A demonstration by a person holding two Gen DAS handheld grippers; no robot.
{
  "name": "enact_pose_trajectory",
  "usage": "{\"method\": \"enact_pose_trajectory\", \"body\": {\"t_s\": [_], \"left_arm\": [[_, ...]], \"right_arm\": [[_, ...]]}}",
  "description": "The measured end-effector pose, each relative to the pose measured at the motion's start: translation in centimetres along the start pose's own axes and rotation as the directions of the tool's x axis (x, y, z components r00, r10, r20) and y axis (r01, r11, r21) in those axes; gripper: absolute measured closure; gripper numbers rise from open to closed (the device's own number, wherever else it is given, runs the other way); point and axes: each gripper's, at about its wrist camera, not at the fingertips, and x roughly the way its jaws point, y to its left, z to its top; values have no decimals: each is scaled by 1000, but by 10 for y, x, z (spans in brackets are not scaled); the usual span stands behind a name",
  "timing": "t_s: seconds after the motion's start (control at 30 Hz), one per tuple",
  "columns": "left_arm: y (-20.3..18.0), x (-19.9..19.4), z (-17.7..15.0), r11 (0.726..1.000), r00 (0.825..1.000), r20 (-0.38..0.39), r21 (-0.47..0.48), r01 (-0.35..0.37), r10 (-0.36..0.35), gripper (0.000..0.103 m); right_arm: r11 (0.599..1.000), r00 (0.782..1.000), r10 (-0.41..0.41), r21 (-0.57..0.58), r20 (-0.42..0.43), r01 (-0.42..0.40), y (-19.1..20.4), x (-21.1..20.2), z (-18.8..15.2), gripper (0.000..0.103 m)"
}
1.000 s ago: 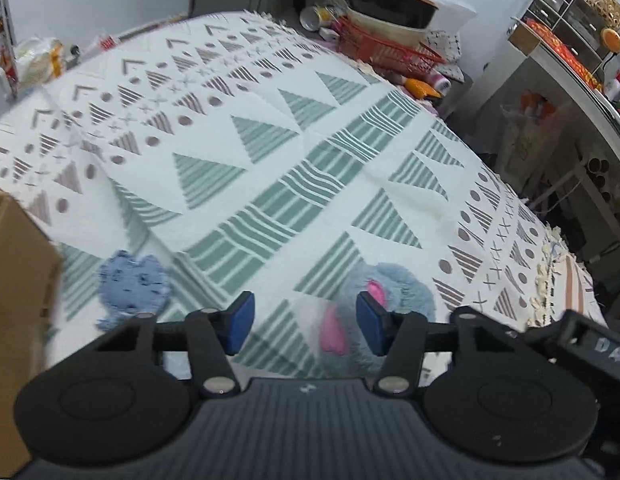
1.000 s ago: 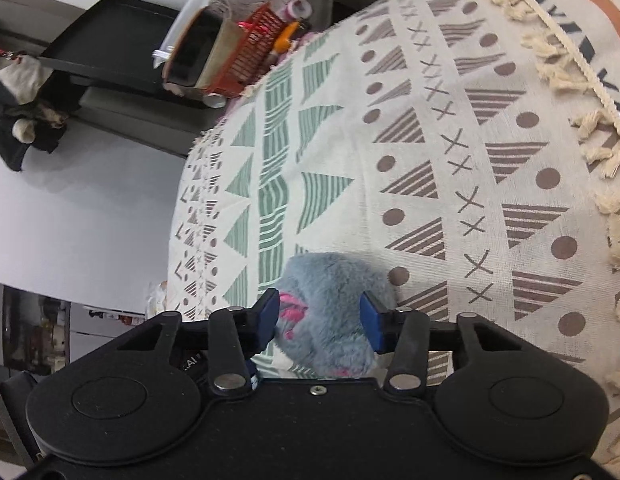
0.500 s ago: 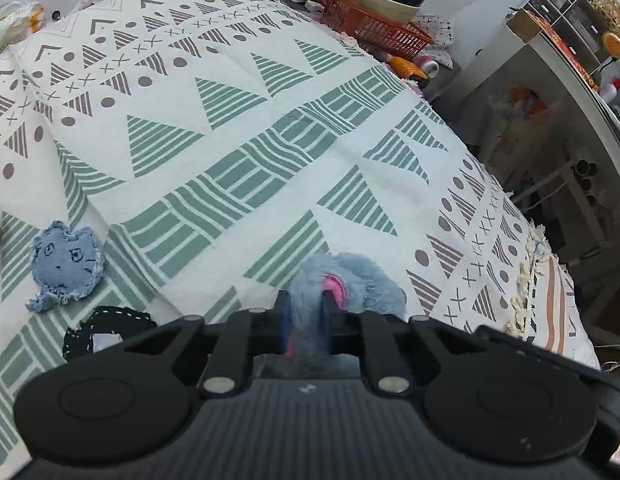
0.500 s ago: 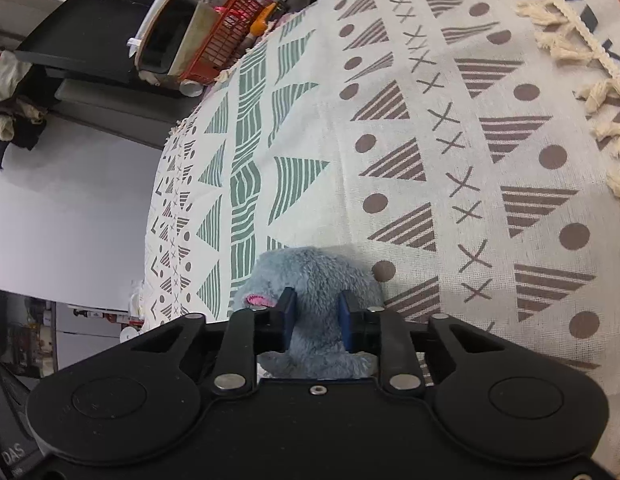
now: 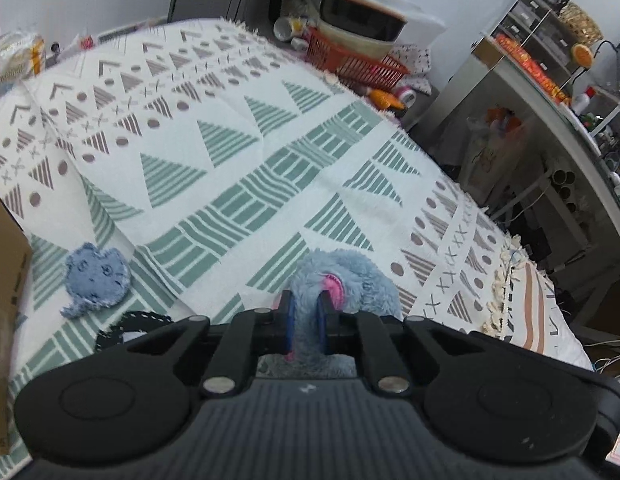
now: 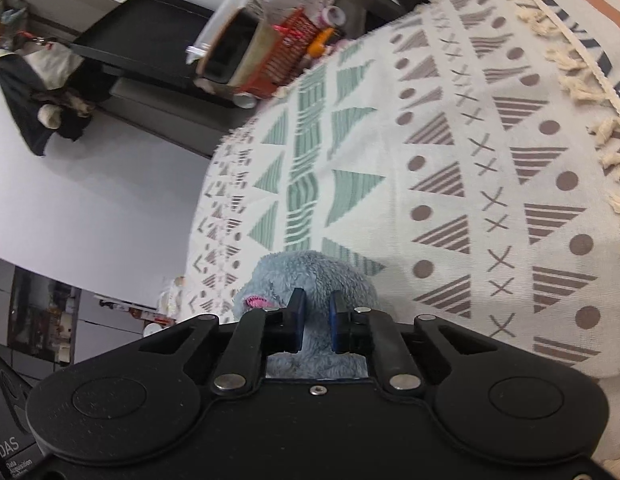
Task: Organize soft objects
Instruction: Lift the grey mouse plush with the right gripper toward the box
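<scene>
A fluffy grey-blue plush toy (image 5: 350, 276) with pink patches sits at the near edge of the patterned cloth (image 5: 237, 168). My left gripper (image 5: 305, 322) is shut on a fold of its fur, the blue pads pinching it from both sides. In the right wrist view the same plush toy (image 6: 310, 276) shows a pink spot at its left, and my right gripper (image 6: 314, 320) is shut on another part of its fur. A small blue denim patch (image 5: 97, 276) lies flat to the left. A dark stitched patch (image 5: 129, 322) peeks out beside the left gripper's body.
A cardboard box (image 5: 5, 280) stands at the left edge. A red basket (image 5: 350, 64) holding a dark bowl sits past the cloth's far end. Shelves and a counter (image 5: 550, 92) line the right side. The cloth's tasselled fringe (image 6: 582, 80) marks its edge.
Both grippers have gone from open around the plush toy to shut on its fur. The views have lifted a little, with the toy coming up between the pads.
</scene>
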Motion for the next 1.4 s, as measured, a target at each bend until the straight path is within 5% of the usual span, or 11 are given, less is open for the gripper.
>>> {"method": "enact_pose_trajectory", "body": {"t_s": [0.6, 1.4], "left_arm": [[41, -90, 15, 997, 988, 142, -27, -66, 69, 93], [157, -164, 23, 987, 974, 209, -151, -57, 88, 93]], "right_arm": [[957, 982, 184, -219, -48, -190, 80, -20, -41, 92], [871, 961, 248, -406, -124, -277, 170, -4, -121, 92]]}}
